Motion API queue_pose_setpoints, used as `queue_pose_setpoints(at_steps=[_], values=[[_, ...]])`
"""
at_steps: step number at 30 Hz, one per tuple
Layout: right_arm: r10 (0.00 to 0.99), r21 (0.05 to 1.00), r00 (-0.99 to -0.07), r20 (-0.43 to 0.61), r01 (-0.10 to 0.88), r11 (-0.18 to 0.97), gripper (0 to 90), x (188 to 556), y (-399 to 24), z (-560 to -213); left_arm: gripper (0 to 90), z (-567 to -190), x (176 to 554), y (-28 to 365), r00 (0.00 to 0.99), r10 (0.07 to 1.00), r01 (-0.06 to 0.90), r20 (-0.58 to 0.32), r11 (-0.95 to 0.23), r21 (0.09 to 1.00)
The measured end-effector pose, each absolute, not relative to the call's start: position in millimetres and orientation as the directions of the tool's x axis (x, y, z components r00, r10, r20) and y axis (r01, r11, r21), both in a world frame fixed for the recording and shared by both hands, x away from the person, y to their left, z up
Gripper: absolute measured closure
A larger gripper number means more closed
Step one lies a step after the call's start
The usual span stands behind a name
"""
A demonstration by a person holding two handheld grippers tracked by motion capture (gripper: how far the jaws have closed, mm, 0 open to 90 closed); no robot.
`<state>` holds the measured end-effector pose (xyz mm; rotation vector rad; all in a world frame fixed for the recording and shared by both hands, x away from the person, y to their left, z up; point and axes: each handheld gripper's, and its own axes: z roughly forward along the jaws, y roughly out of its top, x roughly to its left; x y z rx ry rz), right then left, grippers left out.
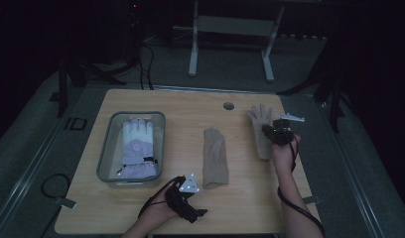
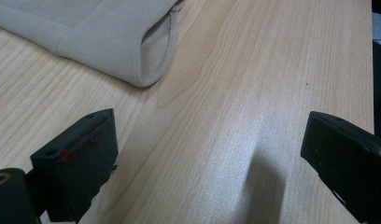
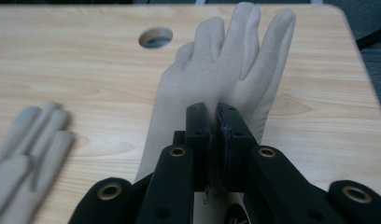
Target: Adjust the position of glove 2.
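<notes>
A beige glove (image 1: 260, 124) (image 3: 226, 60) lies palm-flat at the table's right, fingers pointing away. My right gripper (image 1: 273, 130) (image 3: 215, 109) sits over its wrist part, jaws pressed together and seemingly pinching the fabric. A second beige glove (image 1: 215, 156) (image 3: 25, 140) lies folded lengthwise in the middle of the table. Its open cuff (image 2: 151, 51) is just ahead of my left gripper (image 1: 195, 212) (image 2: 209, 154), which rests low over bare wood near the front edge, jaws wide apart with nothing between them.
A grey bin (image 1: 111, 124) at the left holds a purple and white padded glove (image 1: 137, 148). A round cable hole (image 1: 229, 106) (image 3: 155, 37) is in the wooden table (image 1: 240, 208) near the back. Cables trail from both grippers.
</notes>
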<state>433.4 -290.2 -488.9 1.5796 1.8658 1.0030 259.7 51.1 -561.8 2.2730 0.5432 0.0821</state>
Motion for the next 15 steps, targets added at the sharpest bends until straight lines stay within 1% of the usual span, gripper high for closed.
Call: queue_pose_setpoints(at_steps=[6, 9, 12, 15], values=[[0.980, 0.799, -0.168, 0.106, 0.602, 0.017, 84.0, 403, -296, -476, 3.9, -562, 259, 51, 0.905, 0.411, 0.359, -0.109, -0.603, 0.712], [0.982, 0.799, -0.159, 0.101, 0.602, 0.015, 84.0, 385, -298, -475, 3.9, -562, 260, 51, 0.906, 0.410, 0.357, -0.105, -0.606, 0.711], [0.984, 0.801, -0.143, 0.108, 0.598, -0.001, 84.0, 374, -302, -476, 3.9, -562, 260, 51, 0.905, 0.412, 0.358, -0.107, -0.602, 0.714], [0.986, 0.795, -0.138, 0.097, 0.606, 0.007, 83.9, 364, -303, -478, 3.9, -561, 260, 51, 0.905, 0.411, 0.358, -0.108, -0.602, 0.713]])
